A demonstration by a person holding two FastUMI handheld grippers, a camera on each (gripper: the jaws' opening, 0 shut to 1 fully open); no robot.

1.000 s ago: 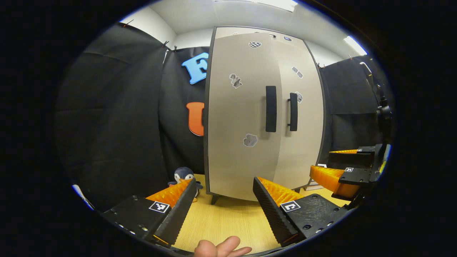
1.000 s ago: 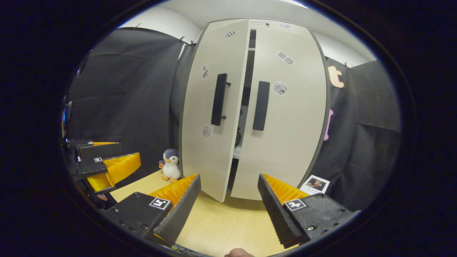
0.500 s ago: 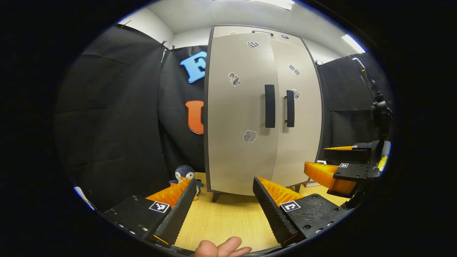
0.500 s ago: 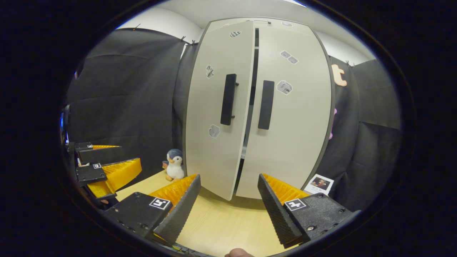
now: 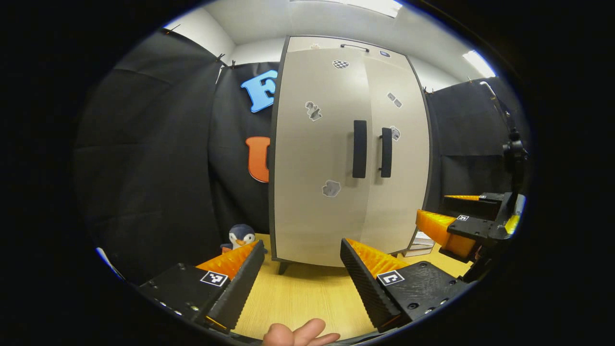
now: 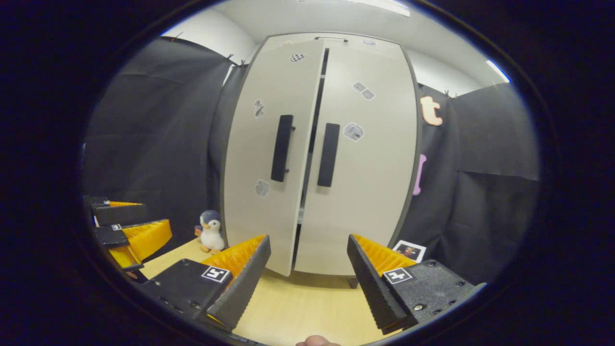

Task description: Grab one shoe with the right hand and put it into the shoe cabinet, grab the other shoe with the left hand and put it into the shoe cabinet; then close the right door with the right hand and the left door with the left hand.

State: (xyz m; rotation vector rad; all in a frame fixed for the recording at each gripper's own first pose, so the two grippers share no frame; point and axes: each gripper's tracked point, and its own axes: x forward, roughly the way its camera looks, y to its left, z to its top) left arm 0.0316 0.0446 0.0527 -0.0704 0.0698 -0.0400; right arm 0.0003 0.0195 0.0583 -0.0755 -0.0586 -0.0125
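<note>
The beige shoe cabinet (image 5: 346, 158) (image 6: 322, 158) stands on the wooden floor with two black handles at its middle. In the right gripper view its left door (image 6: 266, 158) is a narrow crack ajar and the right door (image 6: 365, 158) sits shut. No shoe is visible. My left gripper (image 5: 301, 283) is open and empty, a short way in front of the cabinet. My right gripper (image 6: 307, 283) is open and empty too, facing the door gap. In the left gripper view the right gripper (image 5: 456, 226) shows at the right; in the right gripper view the left gripper (image 6: 129, 230) shows at the left.
A plush penguin (image 5: 240, 237) (image 6: 210, 231) sits on the floor left of the cabinet. A small photo card (image 6: 408, 251) leans at its right foot. Black cloth walls close in on both sides. A person's fingers (image 5: 298, 334) show at the bottom edge.
The left door has swung from clearly ajar to almost shut. Both grippers have drawn back a little from the cabinet, still open.
</note>
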